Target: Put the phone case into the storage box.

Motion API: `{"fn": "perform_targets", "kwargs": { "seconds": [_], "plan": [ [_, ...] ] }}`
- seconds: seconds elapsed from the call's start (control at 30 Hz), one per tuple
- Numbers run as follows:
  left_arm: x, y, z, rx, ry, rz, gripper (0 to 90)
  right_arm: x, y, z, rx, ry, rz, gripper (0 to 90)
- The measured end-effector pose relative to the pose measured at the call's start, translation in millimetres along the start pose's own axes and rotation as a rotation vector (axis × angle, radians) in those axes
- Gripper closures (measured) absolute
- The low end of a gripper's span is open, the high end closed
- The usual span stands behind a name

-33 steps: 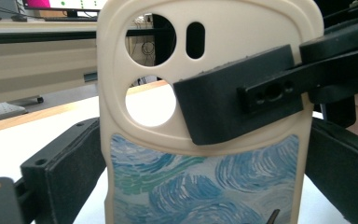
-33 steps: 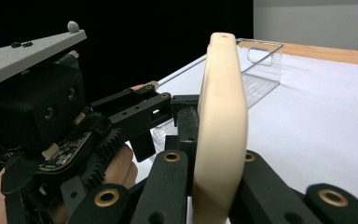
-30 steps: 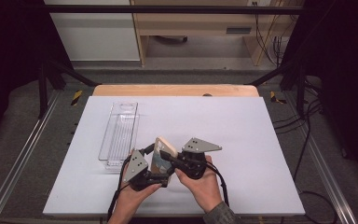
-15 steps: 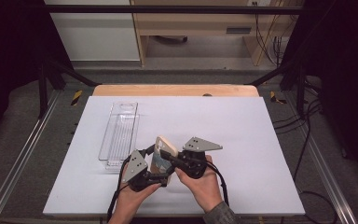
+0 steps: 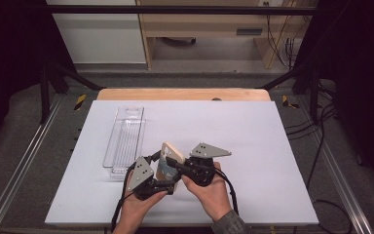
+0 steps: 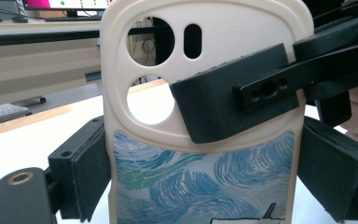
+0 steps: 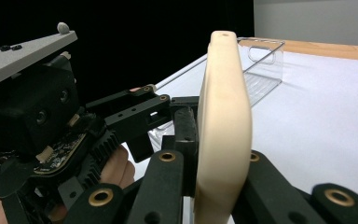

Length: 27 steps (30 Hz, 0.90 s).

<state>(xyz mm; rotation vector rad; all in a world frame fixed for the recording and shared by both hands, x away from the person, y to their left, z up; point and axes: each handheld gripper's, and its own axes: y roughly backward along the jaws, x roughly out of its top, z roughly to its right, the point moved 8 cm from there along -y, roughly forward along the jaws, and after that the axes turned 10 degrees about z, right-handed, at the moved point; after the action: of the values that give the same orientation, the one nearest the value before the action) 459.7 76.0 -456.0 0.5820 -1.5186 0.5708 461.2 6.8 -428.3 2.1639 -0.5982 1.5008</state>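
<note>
A cream phone case (image 5: 171, 155) with a blue swirl picture is held upright above the near middle of the white board. My left gripper (image 5: 167, 174) grips its two side edges low down, and in the left gripper view the pads (image 6: 91, 179) press the case (image 6: 205, 182) on both sides. My right gripper (image 5: 174, 164) comes in from the right and pinches the case front and back. The right gripper view has the case (image 7: 223, 116) edge-on between that gripper's fingers (image 7: 165, 186), with the left gripper's fingers (image 7: 186, 126) behind it.
A clear plastic tray (image 5: 125, 141) lies lengthwise on the white board (image 5: 253, 146), left of and beyond the hands. A wooden strip (image 5: 182, 94) borders the board's far edge. Metal rails run along both sides, and cables trail on the right.
</note>
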Motion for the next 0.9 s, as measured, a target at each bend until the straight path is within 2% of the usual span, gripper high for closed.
{"fn": "perform_targets", "kwargs": {
  "seconds": [0.13,0.4,0.6,0.9],
  "plan": [
    [0.9,0.2,-0.1,0.001,0.000,0.002,11.5,1.0,0.1,-0.7,-0.001,-0.001,0.001,84.2],
    [-0.2,0.2,-0.1,0.004,-0.002,-0.006,11.6,8.2,4.2,1.7,-0.030,0.016,0.014,77.1],
    [-1.0,-0.6,2.5,0.005,-0.014,-0.010,11.6,11.5,10.6,3.4,-0.069,0.044,0.025,66.2],
    [-2.5,-0.7,1.9,0.006,-0.009,-0.018,11.7,17.3,14.2,5.7,-0.110,0.081,0.037,50.6]
  ]
}}
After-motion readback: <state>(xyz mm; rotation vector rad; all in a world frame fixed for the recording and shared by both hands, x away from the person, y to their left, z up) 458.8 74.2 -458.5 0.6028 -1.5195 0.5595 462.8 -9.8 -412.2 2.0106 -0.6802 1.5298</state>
